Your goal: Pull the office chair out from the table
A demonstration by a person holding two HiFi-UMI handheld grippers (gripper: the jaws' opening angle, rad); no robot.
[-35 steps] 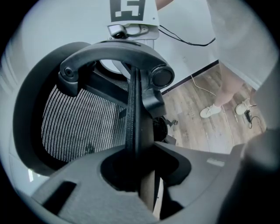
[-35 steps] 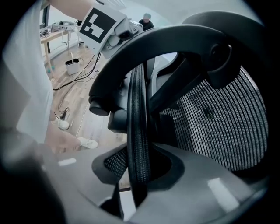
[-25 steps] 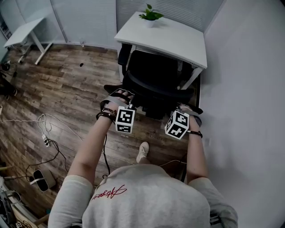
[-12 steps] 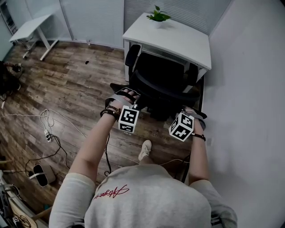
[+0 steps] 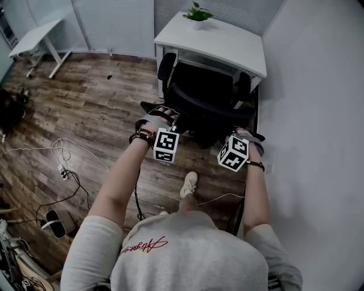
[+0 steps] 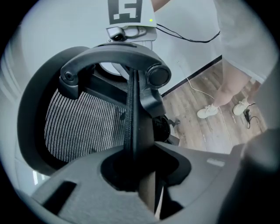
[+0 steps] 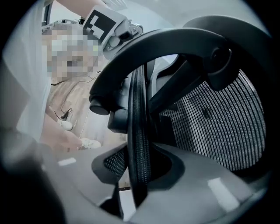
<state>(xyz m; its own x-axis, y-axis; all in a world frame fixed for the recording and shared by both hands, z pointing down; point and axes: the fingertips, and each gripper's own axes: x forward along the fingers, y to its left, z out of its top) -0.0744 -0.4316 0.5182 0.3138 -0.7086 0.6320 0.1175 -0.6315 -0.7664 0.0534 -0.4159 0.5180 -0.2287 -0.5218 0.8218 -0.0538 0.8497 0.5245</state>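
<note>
The office chair (image 5: 205,94) stands straight ahead of you, its black backrest (image 5: 207,112) turned your way and its seat facing the white table (image 5: 227,45) in the corner. Your left hand-held gripper (image 5: 168,120) meets the backrest's left edge. Your right hand-held gripper (image 5: 245,135) meets its right edge. The chair therefore sits between the two, just beyond your hands. Its front is close to the table's near side, and the armrests (image 5: 165,65) lie just beside that edge.

Counting across the room from the left:
- one second table (image 5: 34,35), well apart from the chair
- one tangle of cables (image 5: 62,165) on the wooden floor (image 5: 96,108)
- two hand-held grippers, each carrying one marker cube (image 5: 166,146)
- one office chair with two armrests
- one table behind the chair
- one potted plant (image 5: 196,12) at that table's far edge

In the left gripper view, your left hand-held gripper (image 6: 140,173) has its jaws drawn in most of the way. They are clamped on the thin rim of the backrest, which runs upright between them, with the mesh spreading to the left of the rim. In the right gripper view, your right hand-held gripper (image 7: 139,173) is closed the same way on the opposite rim. That narrow edge is pinched between its jaws, and the mesh fans out to the right.
</note>
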